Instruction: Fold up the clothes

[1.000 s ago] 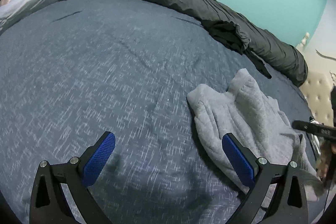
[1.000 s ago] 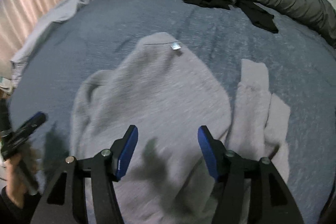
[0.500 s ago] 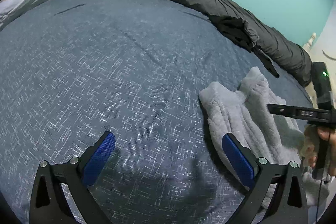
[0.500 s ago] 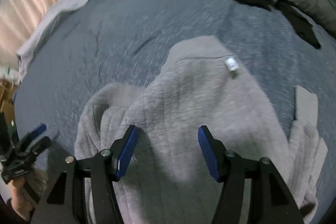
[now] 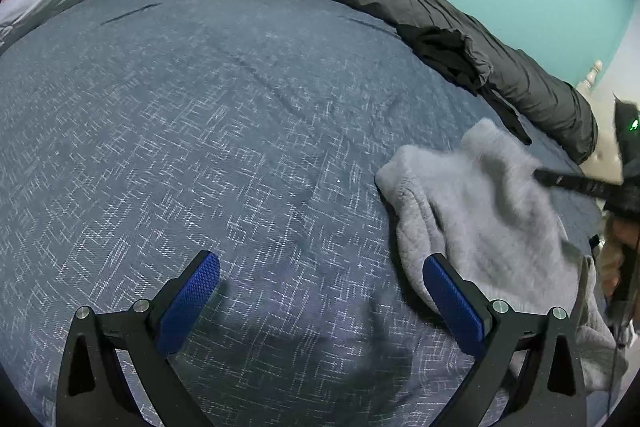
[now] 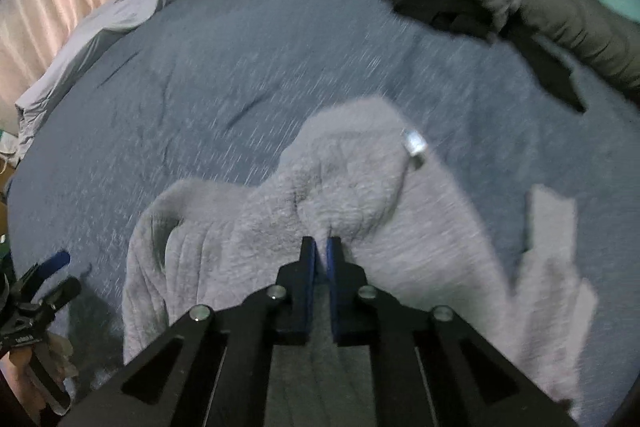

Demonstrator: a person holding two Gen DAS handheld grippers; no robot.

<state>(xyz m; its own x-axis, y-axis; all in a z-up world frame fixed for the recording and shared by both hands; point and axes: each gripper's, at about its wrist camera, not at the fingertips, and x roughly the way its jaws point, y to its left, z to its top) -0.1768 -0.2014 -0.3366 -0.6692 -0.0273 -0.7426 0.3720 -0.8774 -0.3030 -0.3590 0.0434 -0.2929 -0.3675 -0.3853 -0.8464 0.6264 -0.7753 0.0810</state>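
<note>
So we've got this fuzzy light-grey fleece sweater (image 6: 360,227) lying rumpled on the dark blue bedspread with the white scratchy pattern (image 5: 200,147), off toward the side of the bed where the tufted headboard peeks in, with its collar end and little white tag (image 6: 414,147) pointing up at the rolled charcoal duvet (image 5: 400,3) along the teal wall. Our right gripper (image 6: 320,251) has its blue pads pinched nearly together on a ridge of fleece in the middle of the body, and the fabric bunches up into a little tent right in front of the tips, so we'd say it's clamped on the sweater, not just resting on it. Grabbing mid-body like that looks like a way to lift or drag the whole thing flatter, since one sleeve (image 6: 552,227) sprawls off to the right and the other side curls over in a lump. Our left gripper (image 5: 320,287) is spread wide and holding nothing, hanging over bare bedspread just beside the sweater's near edge, probably parked there so it can take a hem or sleeve once the fabric settles. The right view is blurry, so exactly how much cloth sits between the pads is hard to call. Nothing here reads as a neat fold; the sweater's a loose heap.
</note>
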